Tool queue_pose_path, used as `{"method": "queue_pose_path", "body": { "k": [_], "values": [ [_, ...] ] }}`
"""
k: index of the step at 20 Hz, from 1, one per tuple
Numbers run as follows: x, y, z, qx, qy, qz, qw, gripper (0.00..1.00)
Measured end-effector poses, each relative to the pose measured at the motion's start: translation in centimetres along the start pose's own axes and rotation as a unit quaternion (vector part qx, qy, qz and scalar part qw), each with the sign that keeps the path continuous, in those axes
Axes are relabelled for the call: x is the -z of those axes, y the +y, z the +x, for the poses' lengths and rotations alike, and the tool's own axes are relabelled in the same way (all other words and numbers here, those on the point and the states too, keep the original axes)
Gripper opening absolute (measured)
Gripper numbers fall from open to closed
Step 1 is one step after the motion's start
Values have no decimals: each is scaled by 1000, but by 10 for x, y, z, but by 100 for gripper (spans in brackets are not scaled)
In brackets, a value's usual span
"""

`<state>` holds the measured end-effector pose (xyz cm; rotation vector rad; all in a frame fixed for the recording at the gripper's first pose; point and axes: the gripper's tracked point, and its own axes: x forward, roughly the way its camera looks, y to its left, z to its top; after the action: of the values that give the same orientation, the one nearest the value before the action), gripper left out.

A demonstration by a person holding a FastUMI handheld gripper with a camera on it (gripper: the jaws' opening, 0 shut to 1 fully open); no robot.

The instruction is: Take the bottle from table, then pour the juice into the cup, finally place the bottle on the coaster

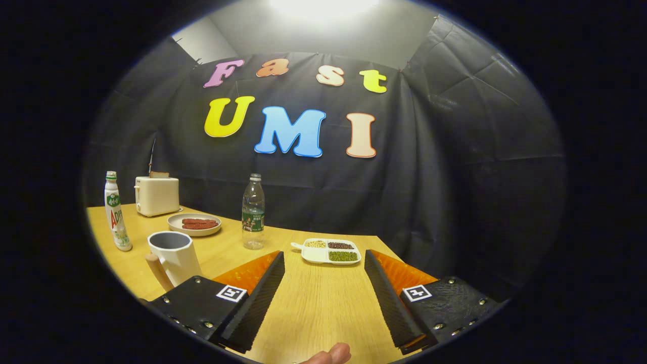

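- Table [313, 303]: light wood, bearing all items.
- Gripper [323, 293]: fingers spread wide apart, holding nothing, bare tabletop between them.
- Bottle [253, 212]: clear plastic, green label, cap on, upright; stands beyond the left finger, well apart from it.
- Cup [174, 258]: pale, angular, wooden handle, upright; just beside the left finger's outer side, nearer than the bottle.

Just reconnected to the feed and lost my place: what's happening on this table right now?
The hand-held gripper hovers open over the wooden table, holding nothing. A fingertip shows below the fingers. The clear plastic bottle with the green label stands upright and untouched beyond the fingers. The white mug with a wooden handle sits beside the left finger. Nothing appears poured yet; I can't pick out a coaster.
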<state>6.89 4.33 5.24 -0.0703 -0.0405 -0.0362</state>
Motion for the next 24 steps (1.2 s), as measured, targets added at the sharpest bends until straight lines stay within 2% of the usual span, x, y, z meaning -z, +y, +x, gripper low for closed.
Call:
{"method": "queue_pose_path", "body": {
  "k": [4, 8, 11, 18, 21, 24],
  "values": [
    [-24, 49, -22, 20, -18, 28, 999, 97],
    [-39, 94, -44, 62, -14, -1, 998, 96],
    [-49, 160, -64, 29, -24, 5, 999, 97],
    [-56, 294, -106, -43, -49, 61, 996, 96],
    [-52, 329, -116, -46, -57, 56, 996, 96],
    [-38, 376, -115, -79, -45, 57, 994, 96]
  ]
}}
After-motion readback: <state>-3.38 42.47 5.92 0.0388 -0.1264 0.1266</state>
